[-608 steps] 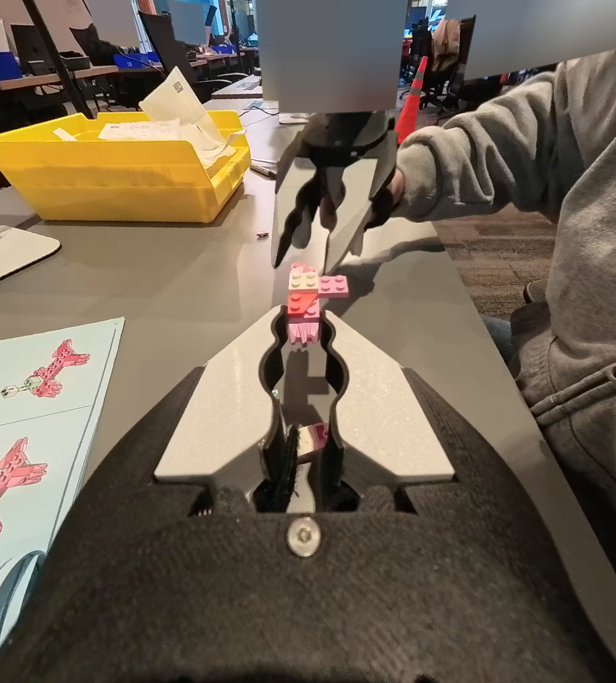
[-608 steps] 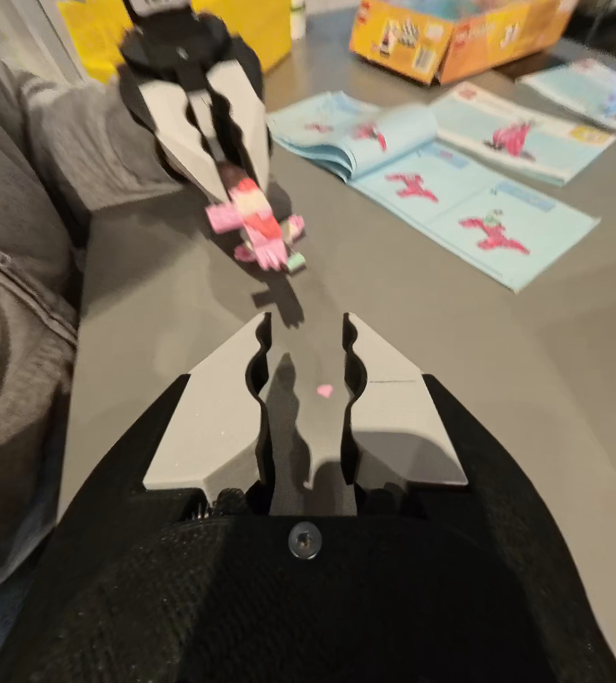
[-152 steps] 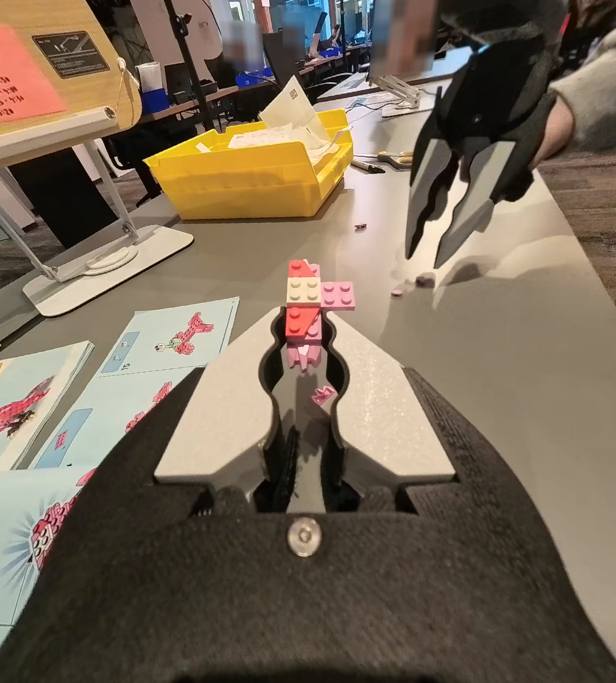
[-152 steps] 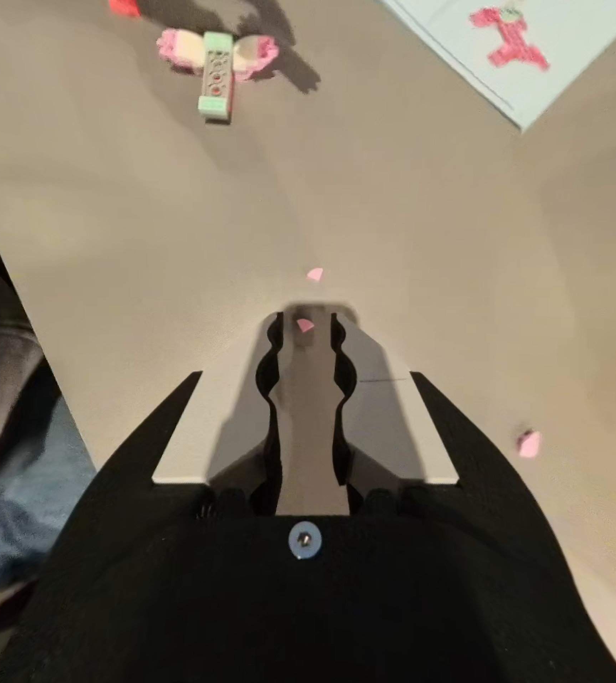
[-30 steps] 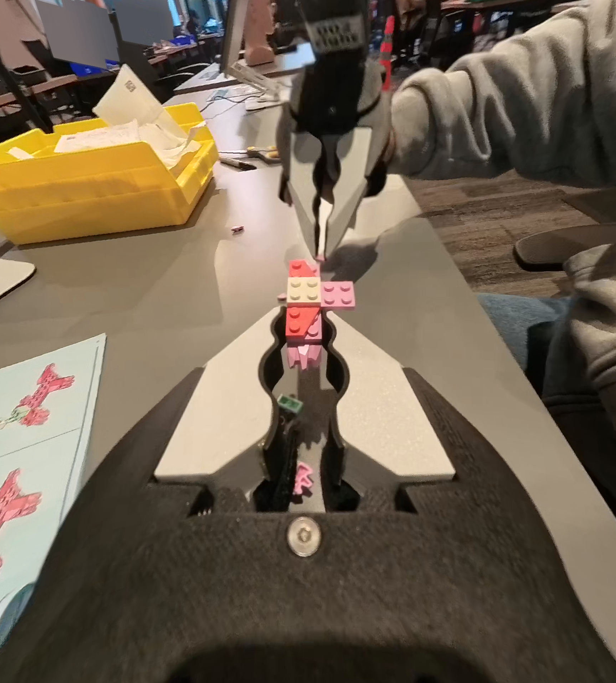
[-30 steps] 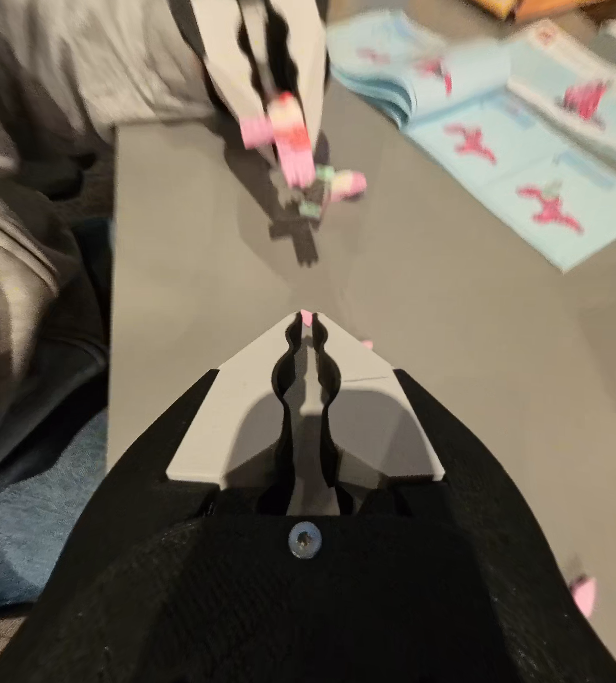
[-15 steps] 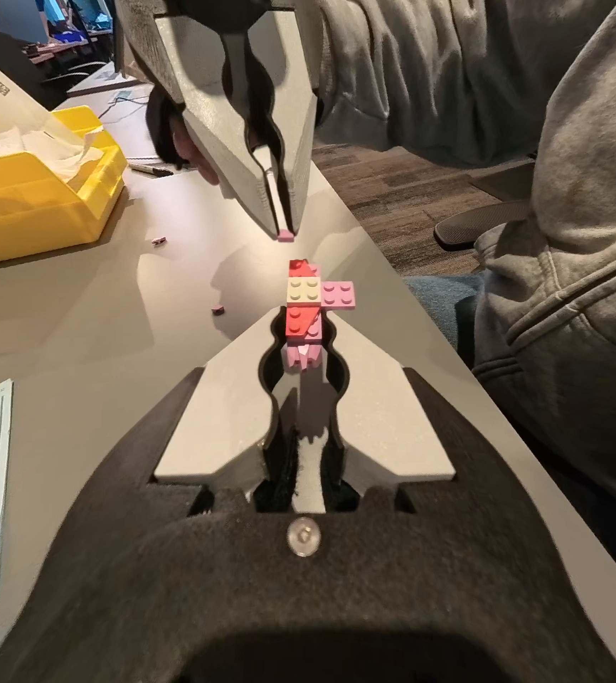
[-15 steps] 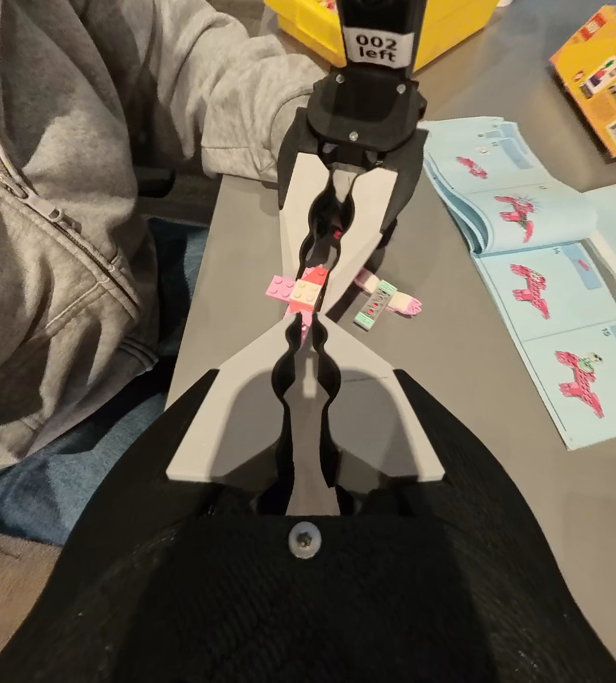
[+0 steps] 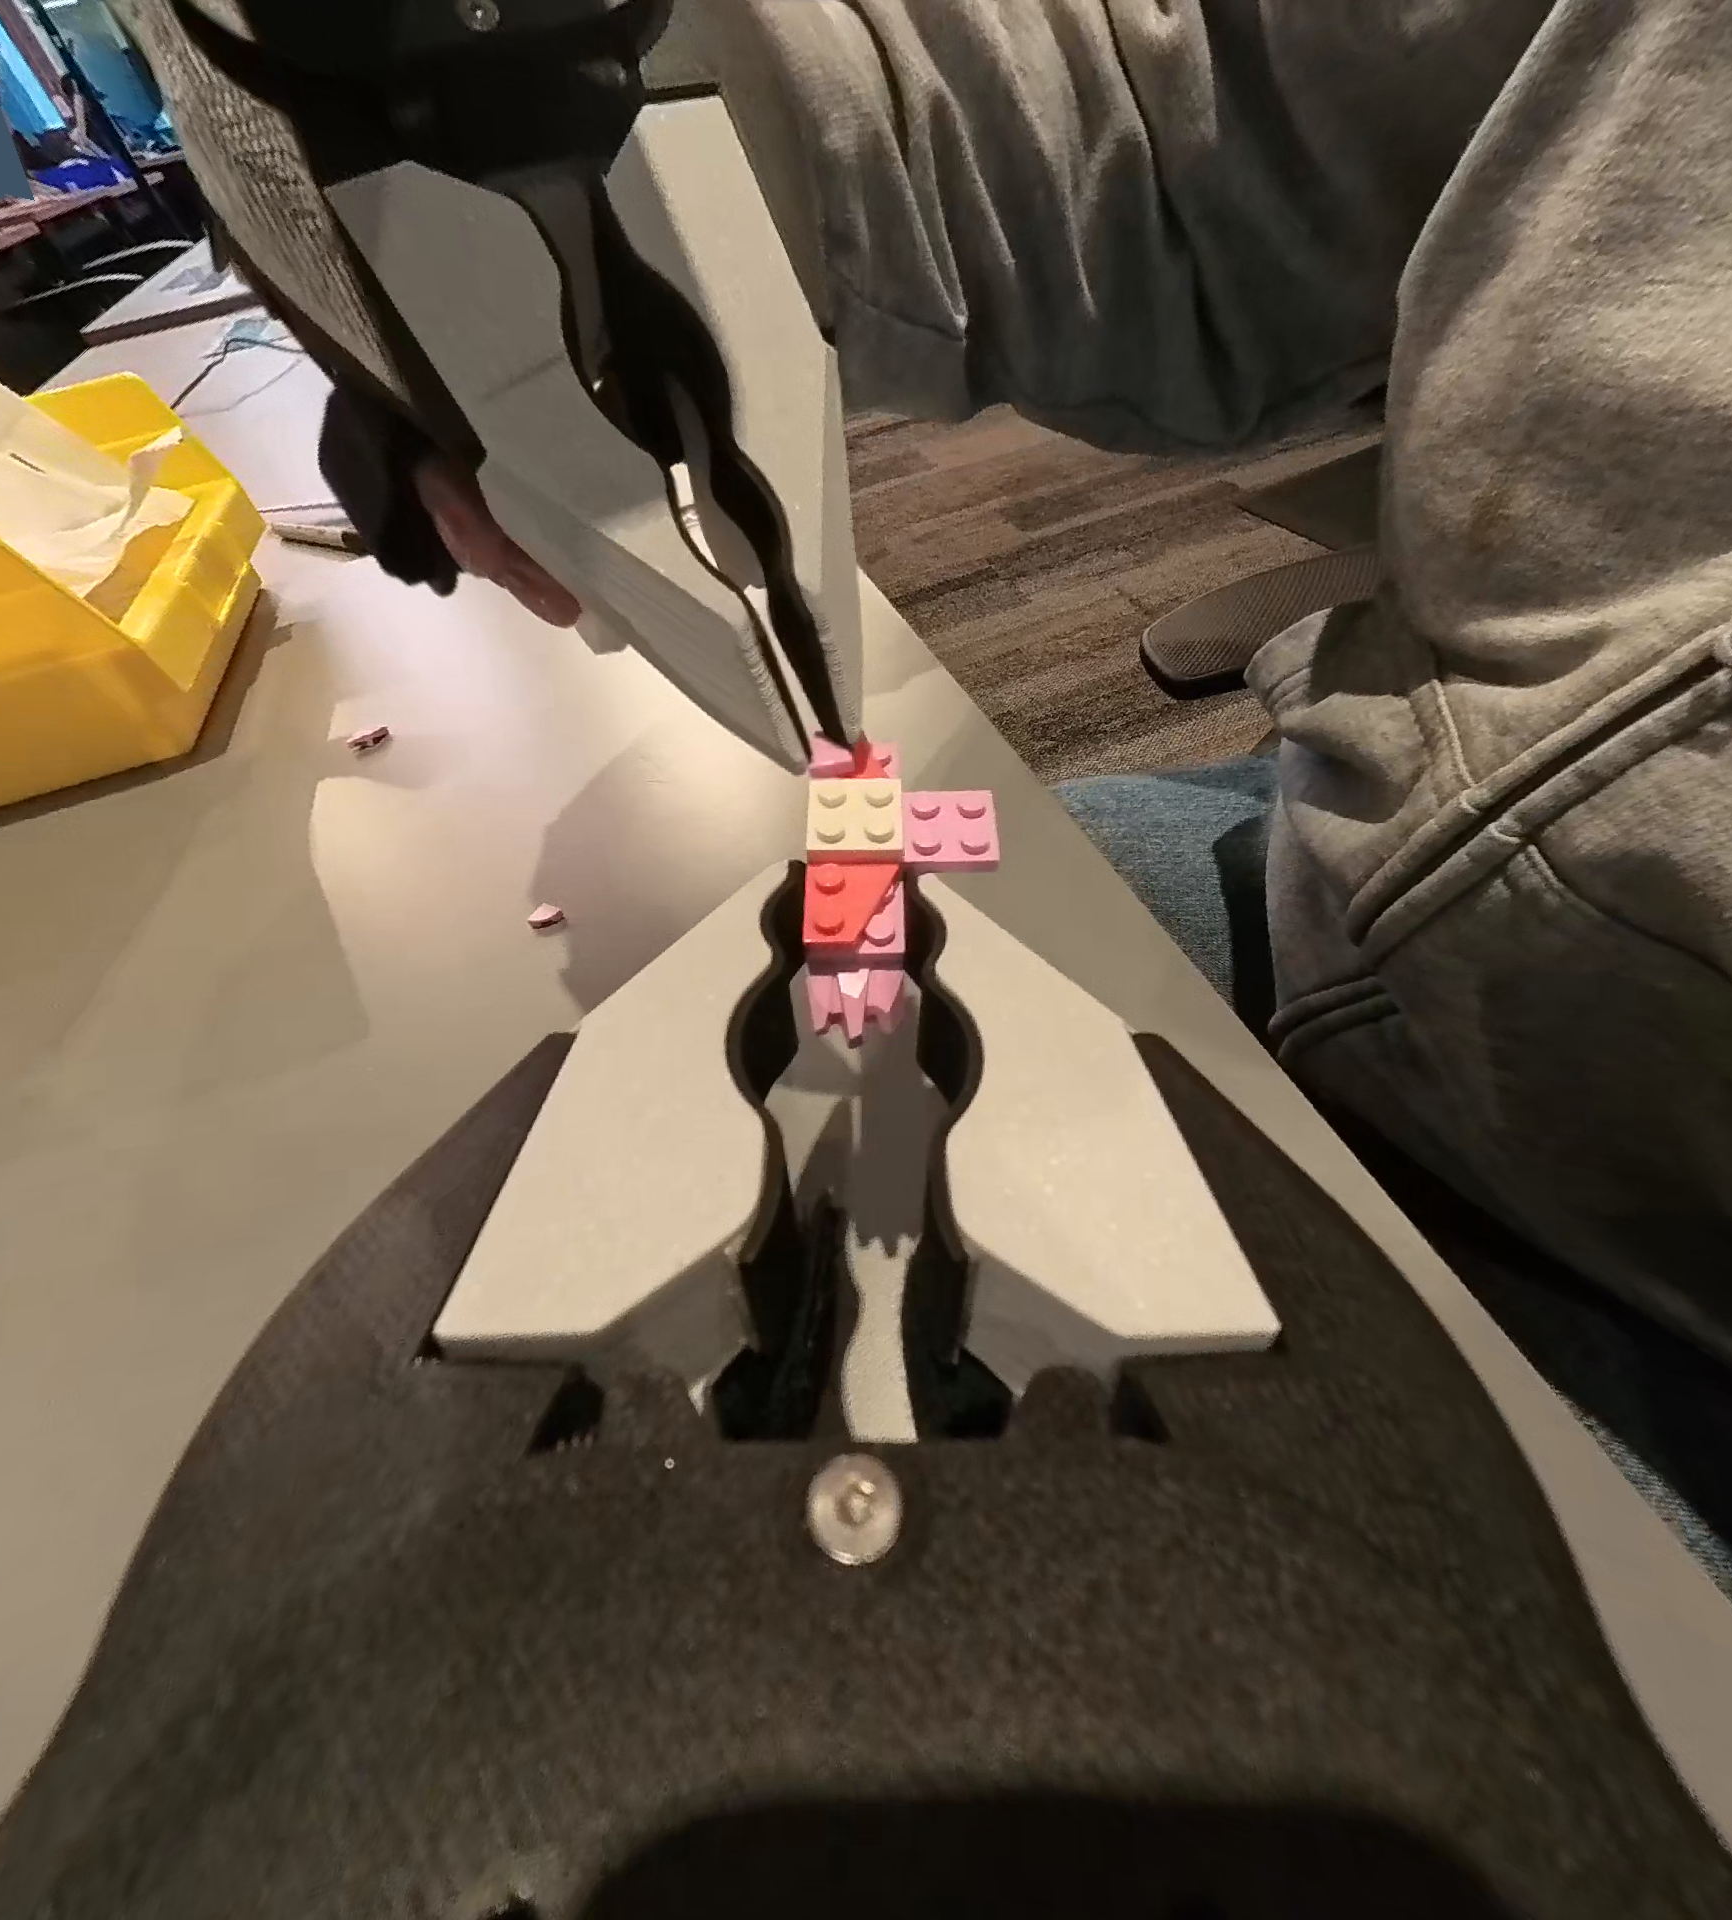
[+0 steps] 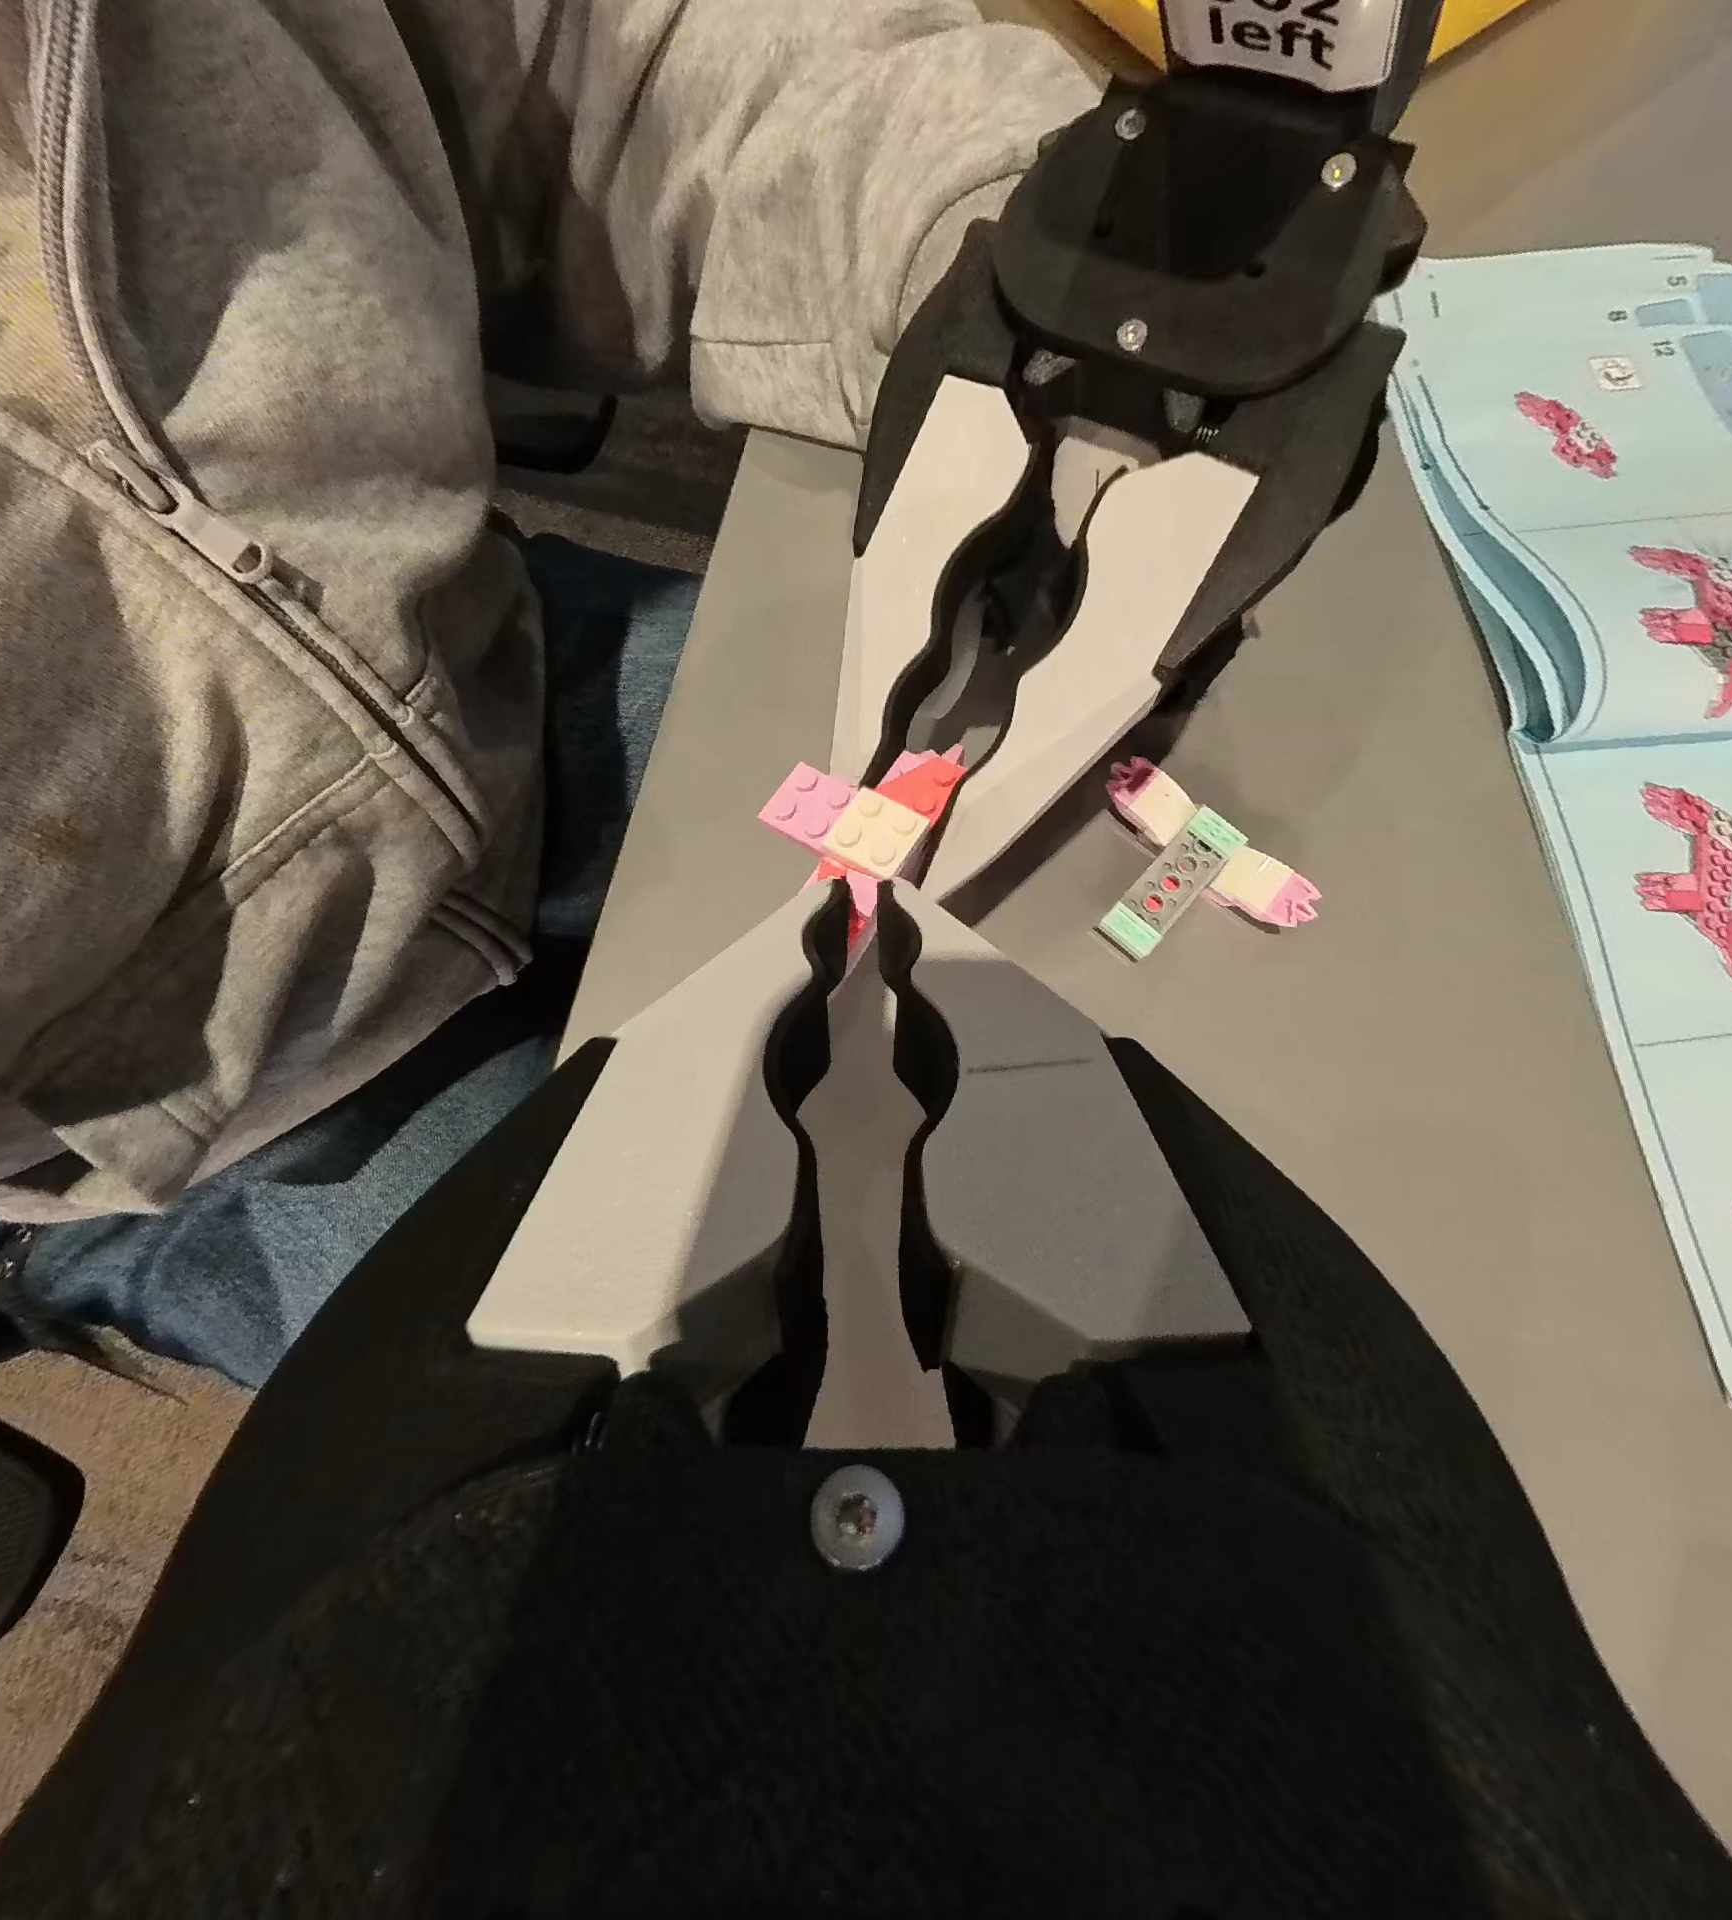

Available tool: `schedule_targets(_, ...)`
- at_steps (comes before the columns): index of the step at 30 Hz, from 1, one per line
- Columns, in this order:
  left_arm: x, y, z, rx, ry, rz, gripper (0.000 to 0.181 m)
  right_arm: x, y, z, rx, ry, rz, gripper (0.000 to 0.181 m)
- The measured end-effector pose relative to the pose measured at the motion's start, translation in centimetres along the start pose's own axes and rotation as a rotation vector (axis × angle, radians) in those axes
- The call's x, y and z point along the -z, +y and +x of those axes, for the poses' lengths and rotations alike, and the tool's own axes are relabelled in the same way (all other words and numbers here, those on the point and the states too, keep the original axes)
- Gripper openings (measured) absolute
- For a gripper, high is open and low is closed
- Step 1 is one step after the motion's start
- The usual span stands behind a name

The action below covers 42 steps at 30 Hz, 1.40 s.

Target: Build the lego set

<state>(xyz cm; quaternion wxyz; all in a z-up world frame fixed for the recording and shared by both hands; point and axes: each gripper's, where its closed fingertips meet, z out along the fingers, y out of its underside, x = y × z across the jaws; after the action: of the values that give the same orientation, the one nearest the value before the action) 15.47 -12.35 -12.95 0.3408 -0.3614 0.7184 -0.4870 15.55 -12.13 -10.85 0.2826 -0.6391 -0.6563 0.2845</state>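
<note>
Left gripper [image 9: 854, 914] clamps the model [image 9: 857, 873]; right gripper [image 9: 820, 750], pinching a pink piece [image 9: 831, 755], needs pressing down squarely.

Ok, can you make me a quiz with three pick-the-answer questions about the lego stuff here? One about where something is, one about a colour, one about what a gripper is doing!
1. Where is the mint-and-grey piece?
A. on the table
B. in the yellow bin
C. on the booklet

2. What colour is the square four-stud plate atop the lego model?
A. blue
B. cream
C. black

3. The left hand-held gripper is
A. wide open
B. lying on the table
C. shut on the model

Answers: A, it lies on the grey table; B, pale cream studs; C, its fingers pinch the model's pink end.
</note>
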Motion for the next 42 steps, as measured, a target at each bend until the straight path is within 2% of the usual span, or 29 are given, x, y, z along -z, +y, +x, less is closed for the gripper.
schedule_targets(7,0.0,0.0,-0.2,-0.008,-0.013,-0.001,0.017,-0.2,-0.1,0.0,-0.002,-0.008,-0.014,0.003)
schedule_targets(16,0.5,-0.4,-1.8,0.002,-0.110,0.029,0.017,0.7,-0.4,1.5,-0.010,0.104,-0.022,0.003)
schedule_targets(42,0.5,-0.7,-1.8,-0.004,-0.110,0.045,0.016,0.6,-0.5,1.9,-0.029,0.129,-0.008,0.009)
